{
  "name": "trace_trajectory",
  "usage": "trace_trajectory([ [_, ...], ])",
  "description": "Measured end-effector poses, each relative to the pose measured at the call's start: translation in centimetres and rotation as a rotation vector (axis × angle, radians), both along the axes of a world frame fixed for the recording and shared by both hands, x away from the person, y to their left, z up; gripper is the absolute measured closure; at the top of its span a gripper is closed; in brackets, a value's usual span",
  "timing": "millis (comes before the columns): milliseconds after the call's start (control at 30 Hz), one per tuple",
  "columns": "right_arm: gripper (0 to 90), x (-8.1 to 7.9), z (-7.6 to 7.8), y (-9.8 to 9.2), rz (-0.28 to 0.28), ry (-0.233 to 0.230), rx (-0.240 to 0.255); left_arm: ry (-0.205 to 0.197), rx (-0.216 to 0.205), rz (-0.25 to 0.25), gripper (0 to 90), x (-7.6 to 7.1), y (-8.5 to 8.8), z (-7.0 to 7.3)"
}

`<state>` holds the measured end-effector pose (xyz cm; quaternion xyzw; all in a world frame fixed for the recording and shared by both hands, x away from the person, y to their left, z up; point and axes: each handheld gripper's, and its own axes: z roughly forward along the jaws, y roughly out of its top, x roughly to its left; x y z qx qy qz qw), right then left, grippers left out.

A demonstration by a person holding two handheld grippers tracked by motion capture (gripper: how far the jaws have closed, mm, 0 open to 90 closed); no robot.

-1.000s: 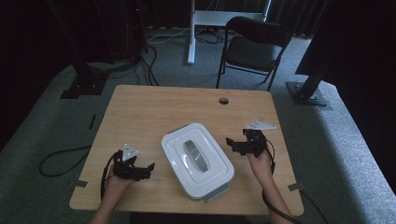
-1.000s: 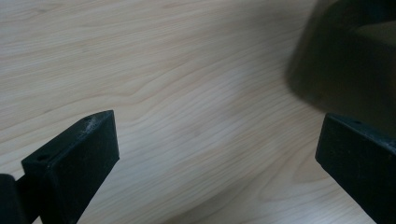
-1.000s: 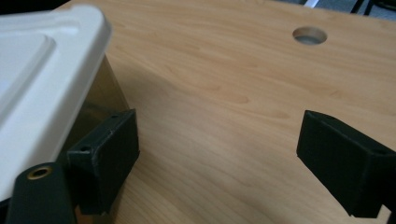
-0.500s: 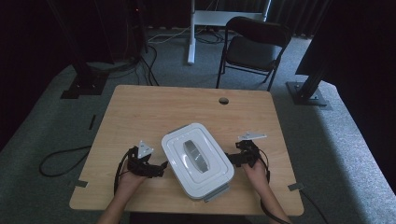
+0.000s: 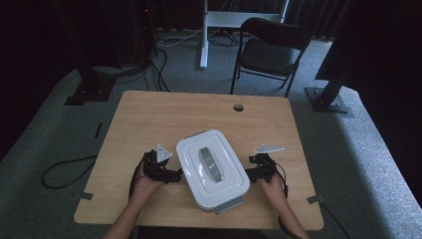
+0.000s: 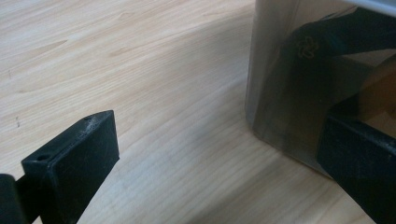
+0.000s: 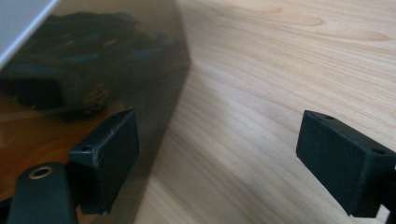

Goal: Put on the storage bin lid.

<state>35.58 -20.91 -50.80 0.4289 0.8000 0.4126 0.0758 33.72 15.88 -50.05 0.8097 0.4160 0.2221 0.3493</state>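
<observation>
Both my grippers moved in: left gripper (image 5: 175,174) and right gripper (image 5: 250,174) now flank white lidded plastic box (image 5: 213,169) on wooden worktop (image 5: 149,114), jaws spread, nothing held yet; two-sided grip likely next.

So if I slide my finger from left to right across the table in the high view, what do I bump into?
Left gripper → white lidded box → right gripper.
</observation>
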Motion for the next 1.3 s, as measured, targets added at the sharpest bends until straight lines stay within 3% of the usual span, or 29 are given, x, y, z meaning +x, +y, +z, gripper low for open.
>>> trace_trajectory([
  [500, 13.8, -0.5, -0.3, -1.2, -0.018, 0.023, 0.055, 0.020, -0.005, -0.039, 0.1, 2.2, -1.9, -0.4],
  [867, 14.1, -0.7, -0.2, -2.0, -0.038, 0.019, 0.055, 0.027, -0.007, -0.064, 0.1, 3.9, -3.0, -0.4],
  [1300, 14.9, -0.9, -0.3, -2.2, -0.037, 0.020, 0.067, 0.020, -0.002, -0.079, 0.1, 4.9, -3.1, -0.2],
])
